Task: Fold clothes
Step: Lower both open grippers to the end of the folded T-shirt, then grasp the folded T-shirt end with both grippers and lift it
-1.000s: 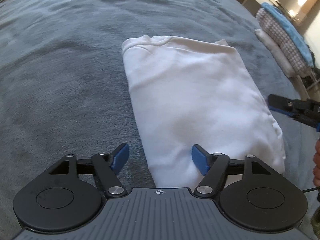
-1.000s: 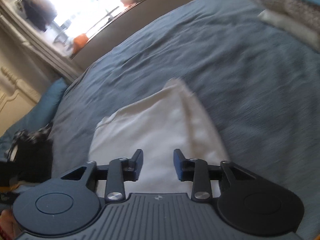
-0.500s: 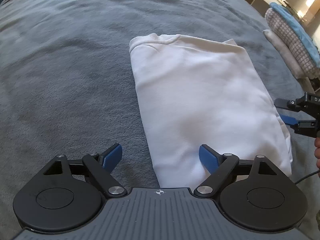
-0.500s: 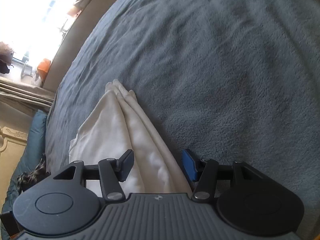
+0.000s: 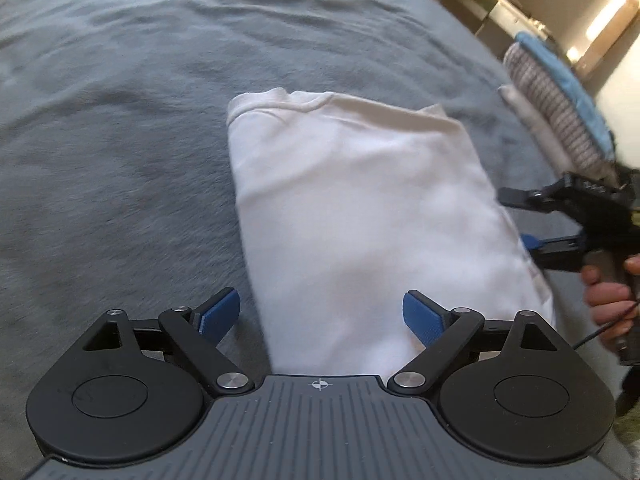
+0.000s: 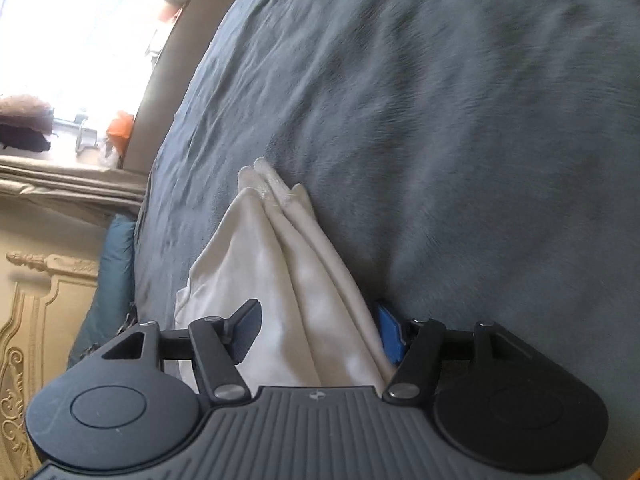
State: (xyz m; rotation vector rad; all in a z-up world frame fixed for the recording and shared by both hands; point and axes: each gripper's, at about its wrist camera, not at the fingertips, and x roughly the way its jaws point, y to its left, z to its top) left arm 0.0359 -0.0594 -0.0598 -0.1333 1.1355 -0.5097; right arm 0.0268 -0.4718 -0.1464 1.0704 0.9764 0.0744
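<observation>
A folded white garment (image 5: 360, 216) lies flat on the grey-blue bedspread (image 5: 112, 152). My left gripper (image 5: 320, 316) is open, its blue pads wide apart over the garment's near left corner. At the garment's right edge my right gripper (image 5: 520, 220) is held by a hand (image 5: 608, 292), turned on its side. In the right wrist view the right gripper (image 6: 316, 332) is open, with the garment's layered edge (image 6: 296, 280) between its two pads and one pad down at the bedspread (image 6: 460, 120).
A stack of folded clothes (image 5: 560, 116) sits at the bed's far right edge. A bright window (image 6: 72, 32), curtain and carved cream furniture (image 6: 36, 312) stand beyond the bed's far side. A blue pillow (image 6: 108, 292) lies by the furniture.
The right gripper has rolled onto its side and slid in around the garment's right edge, opening wider. The left gripper opened wider and stayed near the front left corner.
</observation>
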